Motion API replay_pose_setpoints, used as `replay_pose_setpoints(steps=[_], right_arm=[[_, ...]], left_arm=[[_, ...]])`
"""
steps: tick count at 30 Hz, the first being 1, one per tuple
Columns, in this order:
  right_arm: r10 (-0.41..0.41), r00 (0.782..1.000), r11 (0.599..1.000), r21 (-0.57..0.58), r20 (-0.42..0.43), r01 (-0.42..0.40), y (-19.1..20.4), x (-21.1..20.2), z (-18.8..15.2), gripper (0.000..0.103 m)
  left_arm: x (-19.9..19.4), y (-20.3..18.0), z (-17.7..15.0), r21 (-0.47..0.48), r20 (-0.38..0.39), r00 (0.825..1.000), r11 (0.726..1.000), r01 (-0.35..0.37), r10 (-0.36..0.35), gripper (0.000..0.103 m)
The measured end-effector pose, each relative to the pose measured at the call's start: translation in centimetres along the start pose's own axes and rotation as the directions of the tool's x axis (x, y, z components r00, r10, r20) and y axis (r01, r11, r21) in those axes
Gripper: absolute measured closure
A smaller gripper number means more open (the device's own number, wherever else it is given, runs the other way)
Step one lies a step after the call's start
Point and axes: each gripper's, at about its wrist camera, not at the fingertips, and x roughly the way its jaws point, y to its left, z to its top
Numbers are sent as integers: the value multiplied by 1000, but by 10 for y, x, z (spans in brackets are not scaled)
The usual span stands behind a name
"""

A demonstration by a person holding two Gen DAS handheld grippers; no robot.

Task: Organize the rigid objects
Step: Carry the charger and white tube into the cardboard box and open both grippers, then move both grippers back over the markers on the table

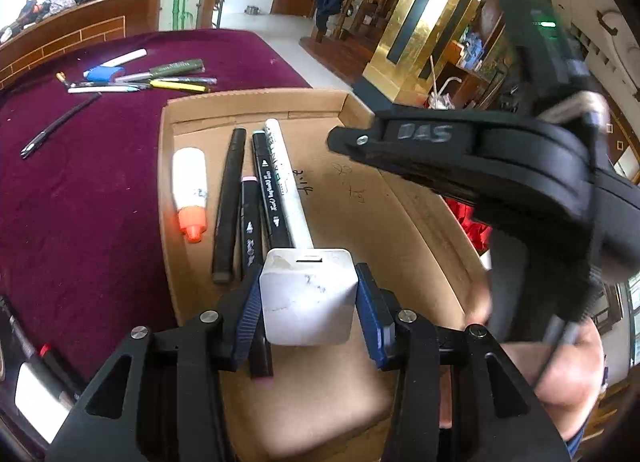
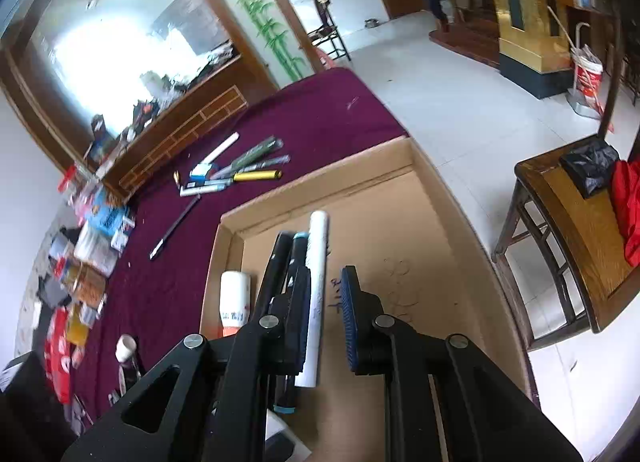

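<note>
Matt brown cardboard forms the tray (image 1: 420,198) at centre frame, resting on a napped, velvety maroon cloth (image 1: 80,190) at left, while the white block (image 1: 306,302) at lower centre looks like smooth, scuffed plastic between ribbed blue pads (image 1: 250,312).

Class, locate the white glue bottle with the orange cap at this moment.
In the left wrist view, the white glue bottle with the orange cap lies inside the shallow cardboard box, along its left wall, just left of the long black marker.
</note>
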Motion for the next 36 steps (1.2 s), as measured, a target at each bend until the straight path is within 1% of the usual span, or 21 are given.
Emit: replay_pose_setpoints(steps=[2,5,8,10,14,16,19,21,23,24,25,26,27,28,29,30,31,32,34,35,36], right_arm=[[-7,1000,1000,17,15,7,-3,-3,2,89],[-2,1000,1000,30,25,1,-4,-6,3,89],[17,999,1000,13,27,-17,1,-8,3,89],[57,998,998,0,34,-57,5,-11,3,89],[133,988,989,-83,82,-126,24,-25,-1,89],[157,980,979,-152,123,-138,42,-37,-6,86],[184,957,954,-277,226,-117,73,-59,-19,67],[198,924,931,-356,326,-74,93,-76,-31,37],[231,890,900,-434,394,-41,110,-85,-45,29],[260,882,881,-471,392,-50,117,-86,-50,29],[289,884,861,-504,368,-71,124,-83,-53,29],[310,896,841,-532,318,-102,131,-75,-56,29],[320,904,833,-539,284,-126,136,-69,-58,29],[343,909,822,-543,235,-170,139,-62,-60,29],[377,910,810,-537,170,-235,144,-53,-61,29],[398,909,801,-529,123,-280,147,-48,-63,29],[425,904,782,-522,48,-340,153,-41,-65,30],[432,902,764,-523,-21,-378,162,-35,-69,30],[381,921,766,-531,-79,-362,180,-29,-81,30],[365,921,764,-521,-137,-381,188,-25,-87,30],[372,902,751,-501,-217,-430,196,-19,-96,30]], left_arm=[[6,1,6,-11,-18,1000,1000,10,-10,60],[3,1,6,-9,-17,1000,1000,25,-25,59],[-13,5,7,-14,22,999,999,30,-30,59],[-26,10,7,-21,45,998,999,34,-33,55],[-54,24,-3,-25,96,995,999,21,-19,53],[-69,35,-12,-34,117,993,999,-1,5,53],[-88,57,-30,-59,139,990,998,-15,23,53],[-107,75,-45,-82,158,987,996,-27,40,53],[-126,93,-61,-105,182,981,993,-49,68,53],[-137,106,-71,-122,198,976,991,-62,86,53],[-149,120,-81,-147,208,972,986,-79,108,53],[-154,130,-88,-167,209,970,982,-91,126,53],[-163,146,-98,-212,212,966,972,-104,150,53],[-169,161,-107,-256,213,964,961,-101,158,53],[-175,179,-119,-313,212,965,946,-85,157,53],[-177,191,-126,-349,207,967,935,-71,150,53],[-178,204,-134,-383,197,969,922,-65,150,53],[-177,214,-140,-411,183,970,909,-71,159,53],[-173,230,-151,-454,161,973,887,-79,169,53],[-170,237,-156,-470,148,976,880,-71,158,53],[-168,239,-158,-476,143,978,877,-65,150,53]])
